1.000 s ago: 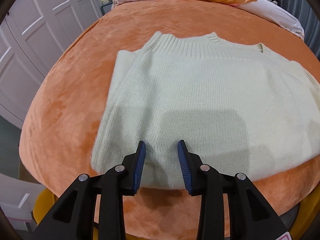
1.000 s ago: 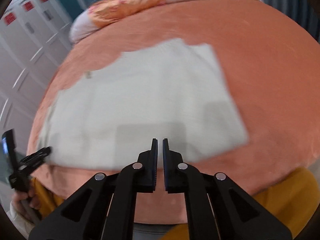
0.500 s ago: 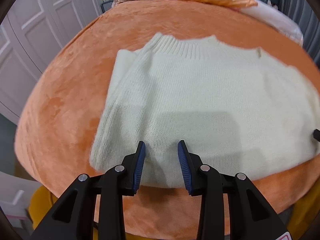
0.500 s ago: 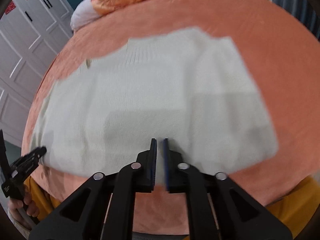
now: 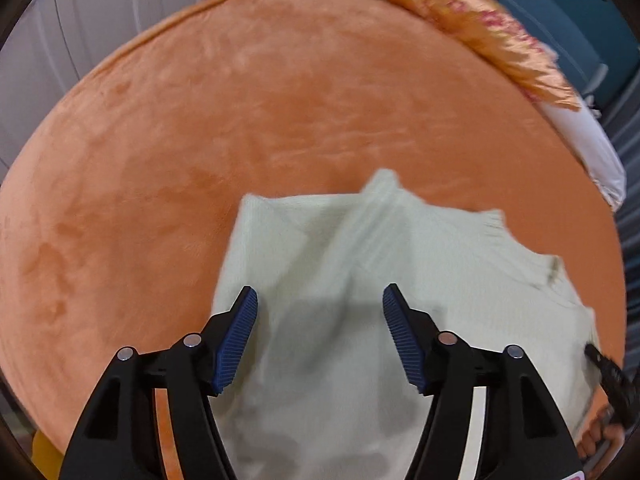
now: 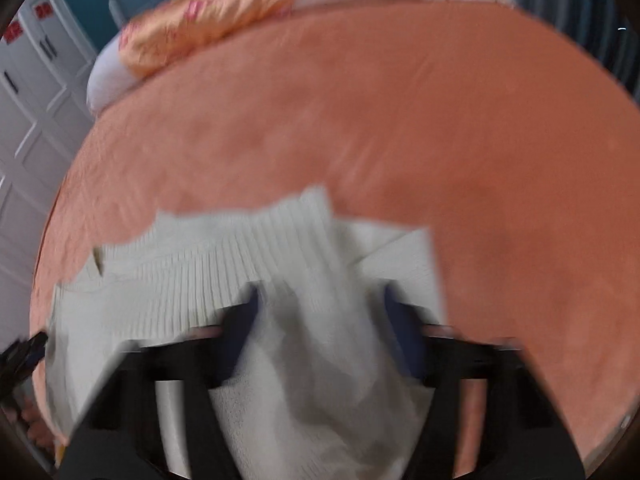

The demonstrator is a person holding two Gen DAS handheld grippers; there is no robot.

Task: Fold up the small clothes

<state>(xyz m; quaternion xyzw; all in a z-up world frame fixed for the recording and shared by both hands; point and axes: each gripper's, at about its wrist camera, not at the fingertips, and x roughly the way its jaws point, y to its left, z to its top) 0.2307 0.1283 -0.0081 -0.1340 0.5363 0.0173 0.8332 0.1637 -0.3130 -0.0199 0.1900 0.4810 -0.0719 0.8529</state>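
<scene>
A pale cream knitted sweater (image 5: 360, 280) lies on an orange plush bed cover (image 5: 240, 100), its ribbed band at the far edge. My left gripper (image 5: 320, 320) is open wide, its blue pads (image 5: 240, 336) low over the sweater's left part. In the right wrist view, which is blurred, the sweater (image 6: 280, 280) fills the near field and my right gripper (image 6: 320, 320) is open with cloth lying between and over its fingers. The right gripper's tip shows at the left wrist view's right edge (image 5: 608, 372).
A gold patterned pillow (image 5: 480, 32) and white bedding (image 5: 592, 140) lie at the bed's far end. White wardrobe doors (image 6: 24, 120) stand to the left. The bed edge lies just below both grippers.
Both grippers have opened wide and moved forward and down over the sweater. The right gripper was shut before. The sweater's near part now looks rumpled.
</scene>
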